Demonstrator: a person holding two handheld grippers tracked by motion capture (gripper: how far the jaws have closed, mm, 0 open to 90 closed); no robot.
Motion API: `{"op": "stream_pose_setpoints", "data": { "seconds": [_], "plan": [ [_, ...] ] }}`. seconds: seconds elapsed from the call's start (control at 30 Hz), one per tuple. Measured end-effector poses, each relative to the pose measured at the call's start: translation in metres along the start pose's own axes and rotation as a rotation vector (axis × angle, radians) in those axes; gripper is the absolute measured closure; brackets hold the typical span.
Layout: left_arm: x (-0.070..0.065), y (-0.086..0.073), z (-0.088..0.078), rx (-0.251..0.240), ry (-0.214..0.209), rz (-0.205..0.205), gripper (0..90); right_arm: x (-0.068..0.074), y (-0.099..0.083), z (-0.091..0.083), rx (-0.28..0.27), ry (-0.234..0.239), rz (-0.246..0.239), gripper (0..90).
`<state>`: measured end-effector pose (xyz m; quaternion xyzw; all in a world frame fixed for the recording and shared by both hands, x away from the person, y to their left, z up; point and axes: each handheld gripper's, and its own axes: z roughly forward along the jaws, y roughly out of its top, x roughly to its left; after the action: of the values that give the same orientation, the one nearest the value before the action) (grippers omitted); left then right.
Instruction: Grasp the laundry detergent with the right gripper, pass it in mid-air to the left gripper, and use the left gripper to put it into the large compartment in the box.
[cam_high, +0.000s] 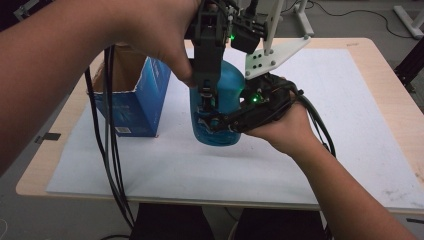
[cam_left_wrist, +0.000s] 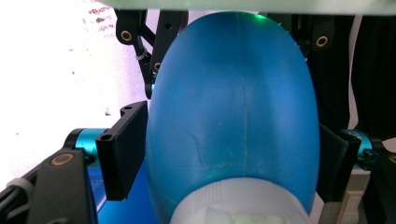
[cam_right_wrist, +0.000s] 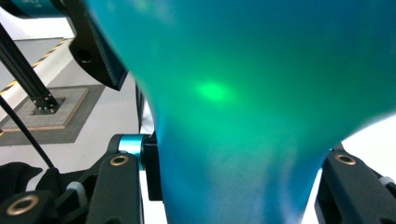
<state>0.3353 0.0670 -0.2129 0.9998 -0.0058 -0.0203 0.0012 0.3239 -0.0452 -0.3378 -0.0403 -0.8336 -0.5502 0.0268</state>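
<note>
No legible txt: blue bottle (cam_high: 227, 95), box (cam_high: 145, 100) label blurred.

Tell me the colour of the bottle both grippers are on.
The bottle is blue, translucent; the left gripper view shows it best.

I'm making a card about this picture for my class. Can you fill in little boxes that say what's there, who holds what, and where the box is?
Main thing: blue bottle, standing on the white mat
Left gripper: comes down from above, a jaw on each side of the bottle; grip cannot be told
Right gripper: comes in from the side, shut on the bottle
Other thing: open blue box, left of the bottle, apart from it
Table: light wood, under the mat
</note>
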Motion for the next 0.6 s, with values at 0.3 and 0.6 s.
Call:
{"op": "stream_pose_setpoints", "data": {
  "seconds": [0.3,0.6],
  "plan": [
    [-0.0010,0.0008,0.0002,0.000,0.004,-0.004,29.5,0.0003,-0.0001,0.0015,-0.004,0.007,0.000,46.5],
    [-0.0003,0.0012,0.0003,-0.007,-0.024,-0.007,38.6,0.0000,-0.0002,0.0011,-0.008,0.004,-0.010,46.5]
  ]
}}
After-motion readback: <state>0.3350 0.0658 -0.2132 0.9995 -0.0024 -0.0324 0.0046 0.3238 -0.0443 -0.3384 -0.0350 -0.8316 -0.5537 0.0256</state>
